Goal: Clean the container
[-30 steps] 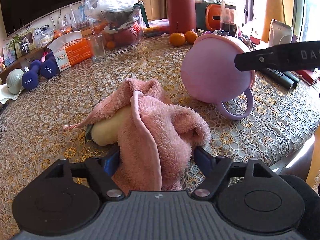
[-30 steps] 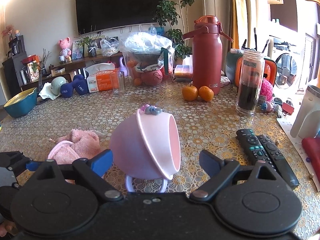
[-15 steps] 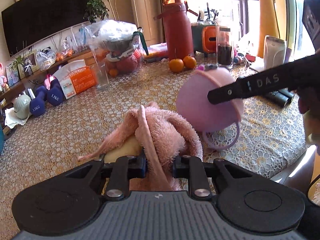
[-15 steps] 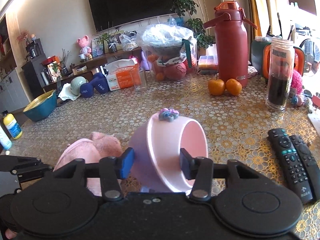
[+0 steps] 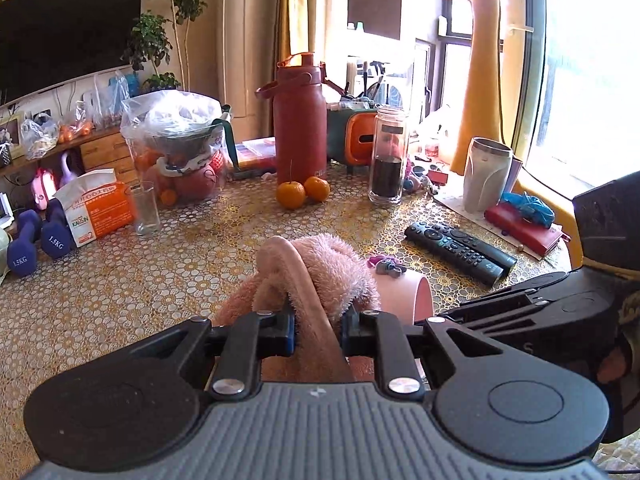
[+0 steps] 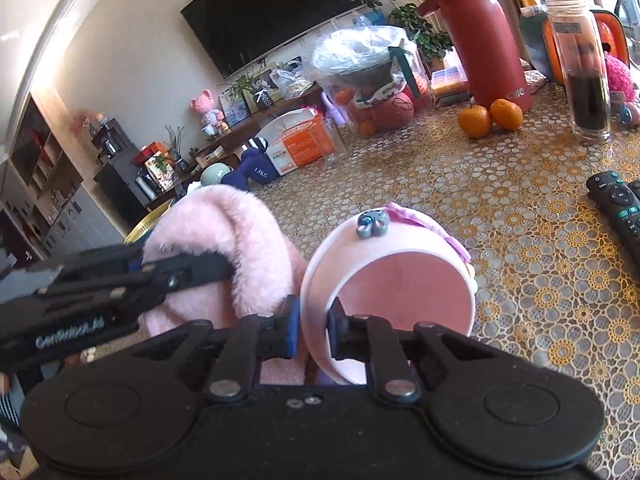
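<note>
A pink cup [image 6: 384,280] with a small grey charm on its rim lies tilted, its mouth facing right, raised above the table. My right gripper [image 6: 313,330] is shut on the cup's wall, one finger inside and one outside. A fluffy pink towel [image 5: 320,276] is pinched in my left gripper [image 5: 317,330], which is shut on it. In the right wrist view the towel [image 6: 224,248] hangs just left of the cup, close against its outer side. In the left wrist view the cup [image 5: 404,296] peeks out behind the towel.
Two black remotes [image 5: 456,250] lie at the right on the gold patterned tablecloth. Further back stand a red flask [image 5: 298,120], two oranges [image 5: 304,192], a glass jar [image 5: 387,156], a drinking glass [image 5: 146,210] and a bagged bowl of fruit [image 5: 180,148]. Blue dumbbells [image 5: 36,240] sit at left.
Both grippers have shut, the left on the towel and the right on the cup. Both things have been lifted off the table and brought side by side.
</note>
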A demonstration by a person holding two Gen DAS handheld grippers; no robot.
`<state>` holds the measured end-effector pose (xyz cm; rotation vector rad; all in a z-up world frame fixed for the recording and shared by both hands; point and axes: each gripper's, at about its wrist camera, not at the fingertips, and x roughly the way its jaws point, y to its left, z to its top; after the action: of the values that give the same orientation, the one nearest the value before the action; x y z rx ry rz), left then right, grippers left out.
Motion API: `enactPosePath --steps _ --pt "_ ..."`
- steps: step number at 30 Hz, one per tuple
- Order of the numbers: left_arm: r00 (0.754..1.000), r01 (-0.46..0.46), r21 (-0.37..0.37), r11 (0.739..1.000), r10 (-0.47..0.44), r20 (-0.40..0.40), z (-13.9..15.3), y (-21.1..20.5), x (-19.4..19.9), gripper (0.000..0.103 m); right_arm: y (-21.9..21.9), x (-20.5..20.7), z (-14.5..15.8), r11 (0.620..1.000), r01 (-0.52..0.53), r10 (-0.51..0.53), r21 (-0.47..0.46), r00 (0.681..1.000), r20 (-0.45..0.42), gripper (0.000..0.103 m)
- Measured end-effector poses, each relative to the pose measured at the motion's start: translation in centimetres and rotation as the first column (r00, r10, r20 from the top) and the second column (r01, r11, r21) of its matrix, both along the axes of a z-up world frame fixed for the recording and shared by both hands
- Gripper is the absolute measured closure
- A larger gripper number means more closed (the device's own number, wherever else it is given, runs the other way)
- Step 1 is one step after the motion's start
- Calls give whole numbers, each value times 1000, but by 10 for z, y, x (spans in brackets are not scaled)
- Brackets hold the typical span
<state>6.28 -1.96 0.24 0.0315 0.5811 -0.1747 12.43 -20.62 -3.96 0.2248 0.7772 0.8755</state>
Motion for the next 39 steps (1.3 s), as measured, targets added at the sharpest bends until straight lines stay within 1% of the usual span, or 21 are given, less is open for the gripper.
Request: enactPosePath --steps 2,4,9,13,15,18,19,22,24,25,27,30,32,34,39 --pt "1000 19 0 1000 -19 -21 -5 -2 10 84 0 -3 0 1000 -31 31 -4 999 15 89" --pt "999 19 -1 1000 -19 -46 -12 -2 22 84 -1 -5 -1 999 -54 54 -6 998 29 89" --pt "995 -1 -45 999 -3 -95 -21 10 46 84 -6 -7 -1 996 -91 91 3 995 41 89" --pt "991 -28 -25 999 25 -133 -34 15 61 85 -10 -7 -3 994 -110 110 13 993 44 89" --pt "985 -44 -6 999 42 -166 -45 17 66 85 -11 -6 -3 994 -109 108 21 993 39 89" --pt "979 -57 -2 998 56 -195 -53 22 65 85 -13 -5 -3 994 -101 100 30 994 33 89" --pt "979 -60 -15 998 56 -194 -51 25 62 85 -14 -5 -3 995 -97 96 32 995 32 89" --pt "983 -59 -88 994 42 -180 -35 34 49 85 -15 -4 -2 995 -95 94 27 995 38 88" --pt "987 -28 -137 990 5 -160 -21 35 39 85 -15 -4 -2 995 -101 100 23 994 42 88" --pt "988 -10 -146 989 -13 -153 -16 34 35 85 -15 -4 -2 994 -106 105 20 993 47 88" --pt "988 35 -126 991 -53 -142 -10 23 30 85 -15 -4 -2 994 -112 111 18 993 48 88" --pt "988 63 -77 995 -73 -135 -12 7 33 85 -14 -4 -2 991 -131 131 10 990 53 89" --pt "989 57 -72 996 -66 -129 -15 6 38 85 -13 -5 -2 991 -137 136 5 989 58 89" --pt "989 35 -70 997 -44 -140 -19 9 46 85 -13 -5 -2 991 -133 133 3 989 58 89" --pt "978 -10 -34 999 3 -207 -41 19 63 85 -13 0 0 992 -129 129 6 990 49 89"
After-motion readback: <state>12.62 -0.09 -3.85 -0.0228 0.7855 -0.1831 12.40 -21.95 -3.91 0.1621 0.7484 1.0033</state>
